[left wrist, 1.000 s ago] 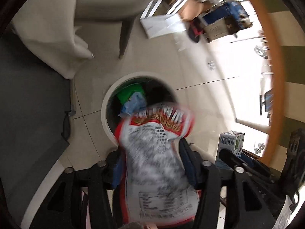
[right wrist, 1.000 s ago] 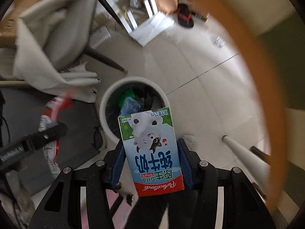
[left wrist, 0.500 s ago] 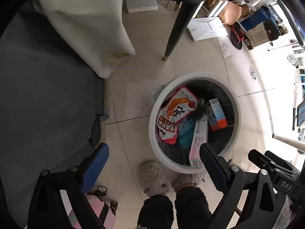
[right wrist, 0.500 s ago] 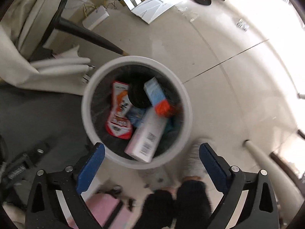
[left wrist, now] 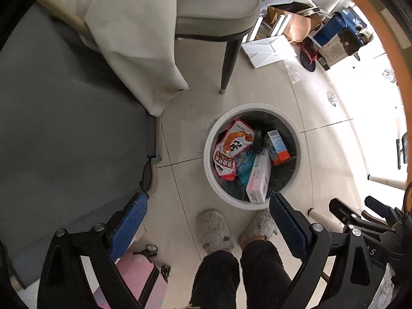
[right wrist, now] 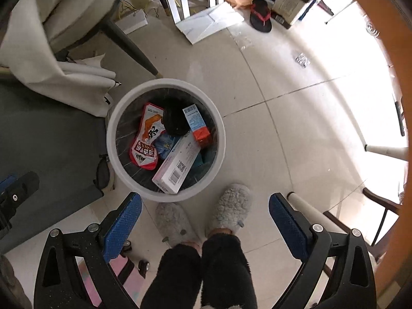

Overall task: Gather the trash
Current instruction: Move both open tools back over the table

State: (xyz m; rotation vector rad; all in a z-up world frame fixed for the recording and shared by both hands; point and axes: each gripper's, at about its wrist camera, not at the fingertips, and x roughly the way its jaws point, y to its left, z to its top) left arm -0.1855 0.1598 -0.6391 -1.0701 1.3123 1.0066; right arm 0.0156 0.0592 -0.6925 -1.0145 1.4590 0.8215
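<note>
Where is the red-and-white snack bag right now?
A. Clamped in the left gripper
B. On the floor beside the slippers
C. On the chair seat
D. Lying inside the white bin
D: the snack bag lies in the white bin next to a long white box, and the left gripper stands open with nothing in it.

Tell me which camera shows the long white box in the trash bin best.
The right wrist view: the long white box lies nearly face-on in the bin, its barcode and square code visible. The left wrist view shows the same box smaller and foreshortened, its lower end near the left gripper's right finger.
</note>
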